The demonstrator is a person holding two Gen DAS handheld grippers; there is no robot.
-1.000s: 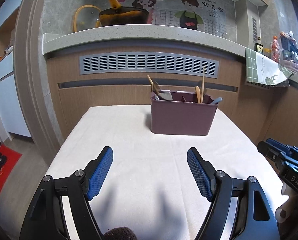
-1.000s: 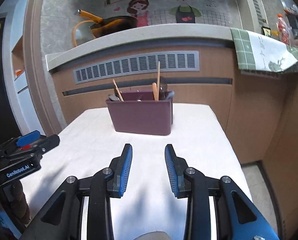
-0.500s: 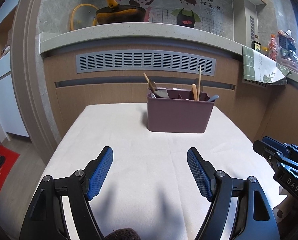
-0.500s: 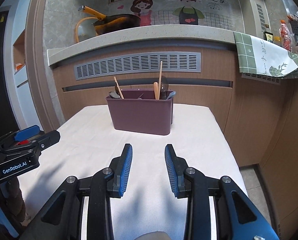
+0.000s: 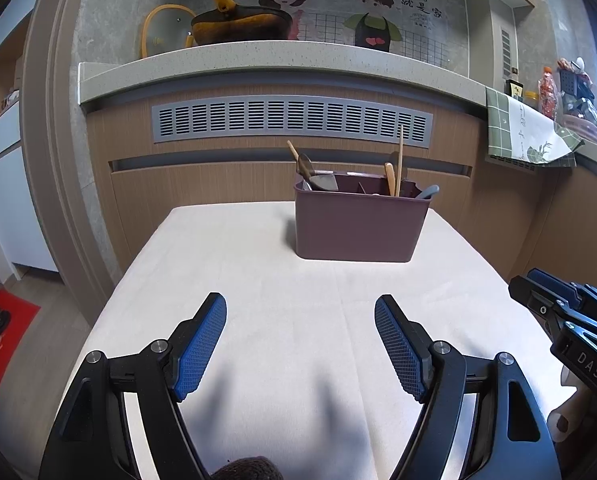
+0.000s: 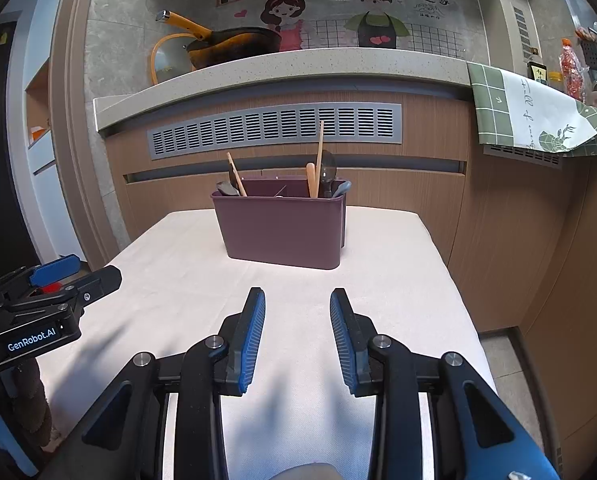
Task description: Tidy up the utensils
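Maroon caddy point(image 5: 358, 224) stands toward the worktop point(image 5: 258, 300) far edge, utensils upright inside; the left claw point(image 5: 300, 312) gapes wide, empty. From the right view, the right claw point(image 6: 297, 312) is partly open, empty; a careless reach could tip the caddy.

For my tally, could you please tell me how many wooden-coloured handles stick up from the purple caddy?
3: one leaning at the left end, plus a short one and a tall thin stick at the right end. Shorter ones may be hidden inside.
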